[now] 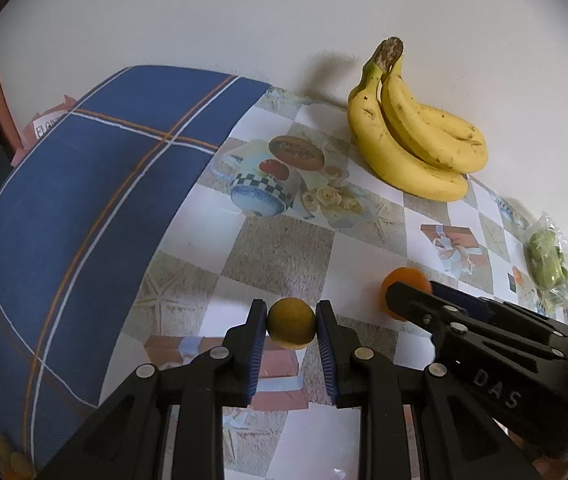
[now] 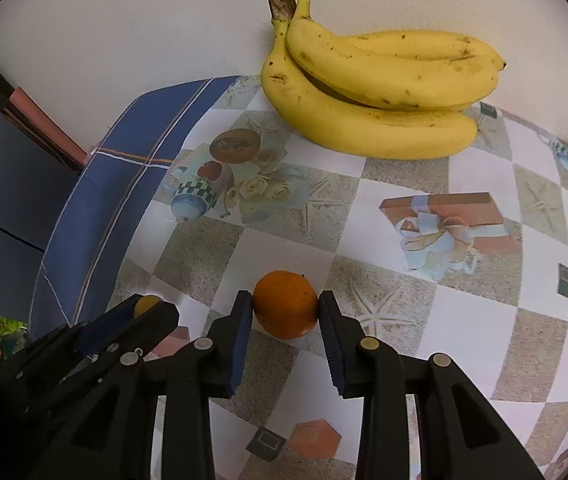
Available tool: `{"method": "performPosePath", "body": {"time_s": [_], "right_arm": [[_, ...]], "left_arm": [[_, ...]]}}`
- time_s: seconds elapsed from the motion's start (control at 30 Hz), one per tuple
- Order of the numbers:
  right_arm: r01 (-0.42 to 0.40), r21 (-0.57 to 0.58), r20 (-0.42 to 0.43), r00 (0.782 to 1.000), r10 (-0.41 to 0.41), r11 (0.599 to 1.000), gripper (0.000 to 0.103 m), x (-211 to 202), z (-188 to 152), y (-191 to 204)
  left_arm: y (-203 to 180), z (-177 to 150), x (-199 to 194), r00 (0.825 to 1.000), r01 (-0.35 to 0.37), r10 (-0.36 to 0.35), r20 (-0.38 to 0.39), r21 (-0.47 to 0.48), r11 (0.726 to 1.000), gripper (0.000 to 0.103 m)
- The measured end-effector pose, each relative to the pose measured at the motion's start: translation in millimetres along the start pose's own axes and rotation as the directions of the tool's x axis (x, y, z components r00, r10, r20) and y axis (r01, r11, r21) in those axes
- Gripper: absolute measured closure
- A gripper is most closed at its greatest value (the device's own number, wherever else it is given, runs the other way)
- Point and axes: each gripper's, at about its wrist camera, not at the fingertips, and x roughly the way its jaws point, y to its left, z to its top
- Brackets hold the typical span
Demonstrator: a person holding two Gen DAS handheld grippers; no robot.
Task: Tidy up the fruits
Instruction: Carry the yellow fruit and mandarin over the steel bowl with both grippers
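Over the patterned tablecloth [image 2: 464, 360], both grippers tilt steeply down, left gripper [image 1: 291, 324] jaws clamping a yellow fruit [image 1: 291, 322], right gripper [image 2: 286, 306] jaws an orange [image 2: 286, 304].

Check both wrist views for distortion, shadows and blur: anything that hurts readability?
Left wrist view: strong fisheye bending, dark corners; the bananas cast a soft shadow on the wall; the bag of green fruit at the right edge is smeared. Right wrist view: same bending, even light, no glare; the orange looks sharp, the tablecloth readable.
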Motion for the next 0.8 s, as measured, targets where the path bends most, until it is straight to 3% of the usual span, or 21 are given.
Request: {"method": "performPosePath", "body": {"time_s": [0.33, 0.8], "right_arm": [[0.036, -0.006, 0.006, 0.999, -0.036, 0.999, 0.068, -39, -25, -9], [0.131, 0.016, 0.047, 0.990, -0.132, 0.991, 0.068, -160, -99, -34]], "left_arm": [[-10, -15, -18, 0.999, -0.002, 0.001, -0.037, -0.038, 0.999, 0.076], [-78, -73, -100, 0.998, 0.040, -0.042, -0.043, -0.036, 0.999, 0.076]]}}
